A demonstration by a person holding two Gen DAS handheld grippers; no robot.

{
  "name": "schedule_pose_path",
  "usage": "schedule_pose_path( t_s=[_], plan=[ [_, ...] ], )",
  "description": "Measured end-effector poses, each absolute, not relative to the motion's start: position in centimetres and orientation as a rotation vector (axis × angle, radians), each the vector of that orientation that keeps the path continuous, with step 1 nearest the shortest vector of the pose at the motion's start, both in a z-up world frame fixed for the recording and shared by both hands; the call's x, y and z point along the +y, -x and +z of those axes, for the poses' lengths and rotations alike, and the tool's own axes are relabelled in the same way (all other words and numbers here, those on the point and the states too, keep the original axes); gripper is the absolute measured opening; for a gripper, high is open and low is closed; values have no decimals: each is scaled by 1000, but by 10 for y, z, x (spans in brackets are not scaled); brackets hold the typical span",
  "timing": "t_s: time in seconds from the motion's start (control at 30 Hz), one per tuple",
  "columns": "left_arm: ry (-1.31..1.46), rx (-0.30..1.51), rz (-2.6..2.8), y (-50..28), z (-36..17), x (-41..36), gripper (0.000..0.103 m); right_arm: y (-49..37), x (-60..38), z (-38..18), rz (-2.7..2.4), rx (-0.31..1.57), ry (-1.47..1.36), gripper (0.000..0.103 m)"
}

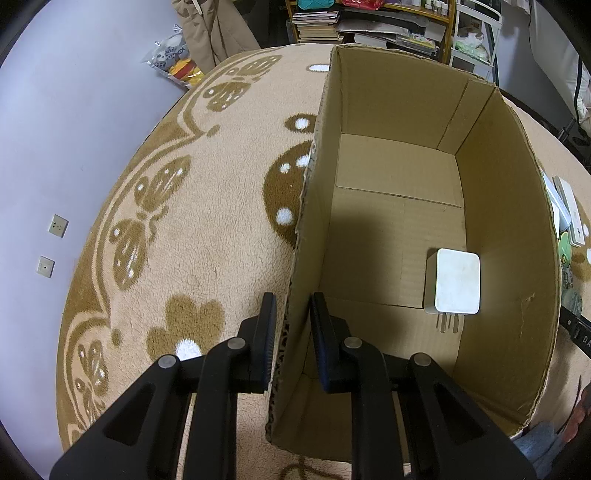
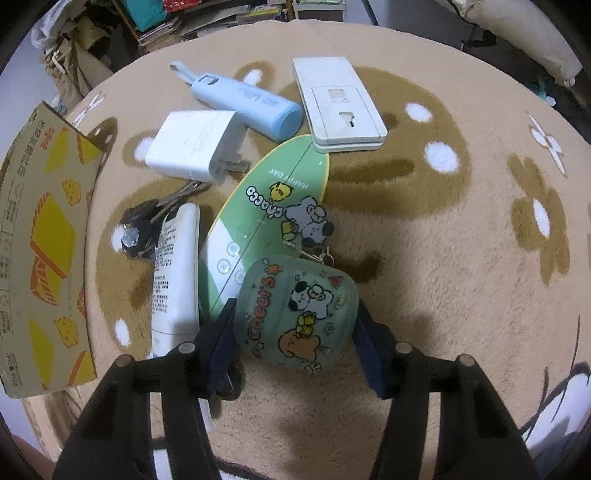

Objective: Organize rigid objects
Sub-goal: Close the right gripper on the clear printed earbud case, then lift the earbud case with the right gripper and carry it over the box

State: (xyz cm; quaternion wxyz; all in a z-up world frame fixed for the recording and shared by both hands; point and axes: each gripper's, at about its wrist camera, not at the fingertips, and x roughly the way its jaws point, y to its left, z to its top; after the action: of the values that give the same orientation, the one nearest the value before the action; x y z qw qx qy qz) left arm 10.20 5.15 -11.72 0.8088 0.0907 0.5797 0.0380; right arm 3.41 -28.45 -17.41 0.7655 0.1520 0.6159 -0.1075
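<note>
In the left wrist view my left gripper [image 1: 293, 314] is shut on the near left wall of an open cardboard box [image 1: 491, 206], one finger inside and one outside. A white plug adapter [image 1: 456, 282] lies on the box floor. In the right wrist view my right gripper [image 2: 295, 325] is closed around a green translucent cartoon case [image 2: 295, 314], fingers at both its sides. Beyond it lie a green oval board [image 2: 266, 206], a white tube [image 2: 175, 273], keys [image 2: 140, 229], a white charger [image 2: 195, 144], a blue bottle [image 2: 247, 103] and a white wall switch plate [image 2: 338, 105].
Everything sits on a round beige rug with brown flower patterns [image 1: 207, 229]. The box's printed outer side [image 2: 40, 240] stands left of the pile. Book stacks and shelves [image 1: 317, 22] line the far wall. A toy bag [image 1: 173, 59] lies beside the rug.
</note>
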Motion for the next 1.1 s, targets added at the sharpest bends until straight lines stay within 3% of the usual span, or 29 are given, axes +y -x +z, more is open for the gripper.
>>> schedule_pose_path(
  t_s=[0.57,1.1],
  plan=[
    [-191,1253,81,-103,-121,49,17,-39,-303,-136,-170,1203,-423,63],
    [-162,1259,72,-105,-121,56,17,-68,-220,-82,-5,1048,-270,63]
  ],
)
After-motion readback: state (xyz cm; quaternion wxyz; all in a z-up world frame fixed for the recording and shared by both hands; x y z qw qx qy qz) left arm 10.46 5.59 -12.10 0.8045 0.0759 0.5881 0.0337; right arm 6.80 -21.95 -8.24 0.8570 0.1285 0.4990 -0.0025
